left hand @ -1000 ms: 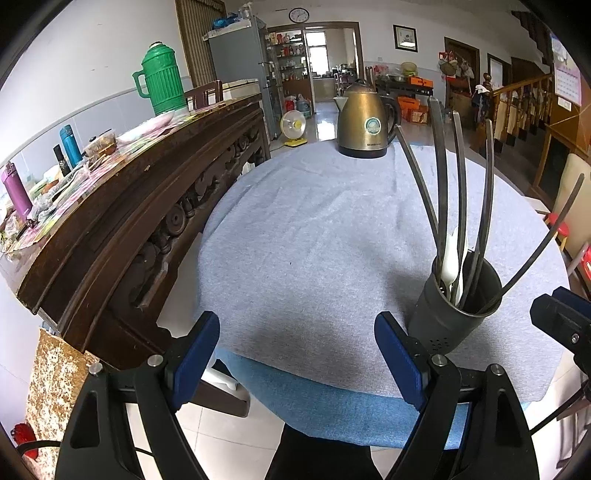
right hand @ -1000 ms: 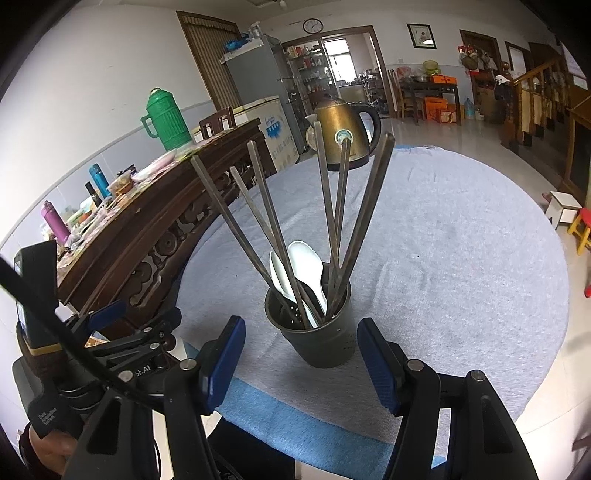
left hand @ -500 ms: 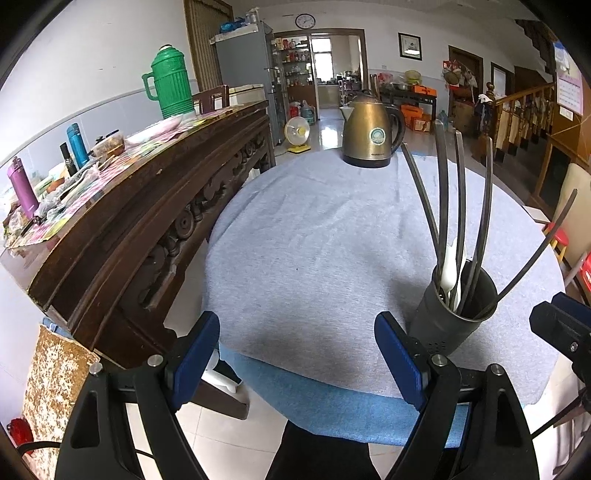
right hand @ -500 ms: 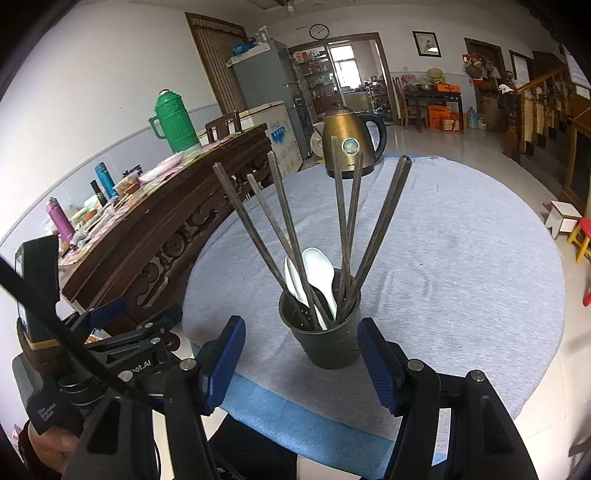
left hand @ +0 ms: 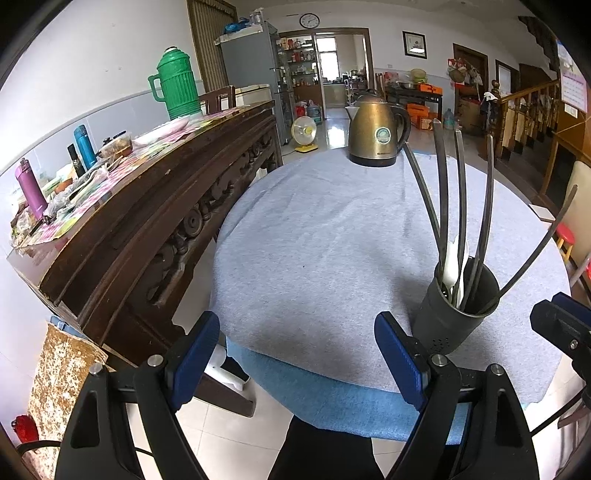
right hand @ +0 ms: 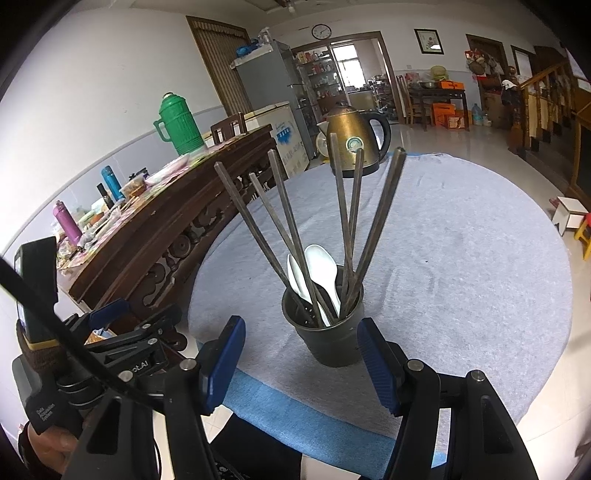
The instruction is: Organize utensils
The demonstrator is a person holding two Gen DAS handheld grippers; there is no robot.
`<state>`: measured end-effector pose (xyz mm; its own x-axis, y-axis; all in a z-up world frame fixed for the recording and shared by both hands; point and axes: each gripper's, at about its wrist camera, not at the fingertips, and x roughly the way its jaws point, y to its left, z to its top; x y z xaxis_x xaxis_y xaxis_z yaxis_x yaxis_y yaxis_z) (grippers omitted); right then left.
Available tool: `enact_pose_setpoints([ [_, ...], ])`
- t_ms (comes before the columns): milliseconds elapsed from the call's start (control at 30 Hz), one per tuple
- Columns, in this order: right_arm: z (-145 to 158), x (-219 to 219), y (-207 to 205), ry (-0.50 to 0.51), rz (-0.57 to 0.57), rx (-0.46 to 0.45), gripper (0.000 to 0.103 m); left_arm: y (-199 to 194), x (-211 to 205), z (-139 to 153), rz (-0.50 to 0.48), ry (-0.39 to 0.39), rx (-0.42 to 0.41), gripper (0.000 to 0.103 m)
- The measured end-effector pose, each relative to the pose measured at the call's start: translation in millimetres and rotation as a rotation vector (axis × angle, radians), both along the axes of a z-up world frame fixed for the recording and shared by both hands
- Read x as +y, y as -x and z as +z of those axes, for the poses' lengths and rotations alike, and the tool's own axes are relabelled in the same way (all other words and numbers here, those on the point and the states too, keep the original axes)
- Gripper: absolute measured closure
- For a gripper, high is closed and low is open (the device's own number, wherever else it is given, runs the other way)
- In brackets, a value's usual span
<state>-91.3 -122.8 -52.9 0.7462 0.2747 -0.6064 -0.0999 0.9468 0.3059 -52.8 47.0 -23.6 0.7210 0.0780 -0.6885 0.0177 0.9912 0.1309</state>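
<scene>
With every dark chopstick (right hand: pixel 376 225) and white plastic spoon (right hand: pixel 325 273) standing in the dark round holder (right hand: pixel 332 339), I judge the sorting finished. My left claw (left hand: pixel 295 358) and right claw (right hand: pixel 301 365) both gape empty; next I'd withdraw.

Legible markings are few. On the left gripper (right hand: pixel 110 310), seen at the near left of the right wrist view, part of a white brand mark reads "ot.AI" on its black frame; its leading letters are hidden. Lower on the same device, a small white label on the black handle reads "Data Acquisition System", though the middle word is only barely clear.

The brass-coloured kettle (left hand: pixel 376 133) at the far side of the table carries a round green emblem and a line of brand lettering along its base; both are too small to read.

The wall clock (left hand: pixel 309 20) above the far doorway shows a dial, numerals indistinct.
</scene>
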Motion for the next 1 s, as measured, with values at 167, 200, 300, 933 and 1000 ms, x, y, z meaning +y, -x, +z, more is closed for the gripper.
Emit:
enact_pose_setpoints([
  [167, 0.4, -3.5, 0.9, -0.007, -0.003, -0.004, 0.036, 2.2, -1.6, 0.7, -0.002, -0.005, -0.001, 0.017],
  [200, 0.6, -3.1, 0.7, -0.007, -0.002, -0.005, 0.036, 2.6, -1.9, 1.0, -0.001, -0.006, -0.001, 0.017],
  [300, 0.1, -2.6, 1.5, -0.003, 0.001, -0.007, 0.036, 2.8, -1.8, 1.6, 0.001, -0.007, -0.002, 0.017],
  [933, -1.4, -8.0, 2.5, -0.014, -0.001, -0.008, 0.036, 3.1, -5.2, 1.7, -0.004, -0.021, 0.003, 0.017],
  [1000, -1.4, -8.1, 2.7, -0.016, -0.002, -0.008, 0.036, 2.8, -5.8, 1.9, -0.003, -0.022, 0.002, 0.017],
])
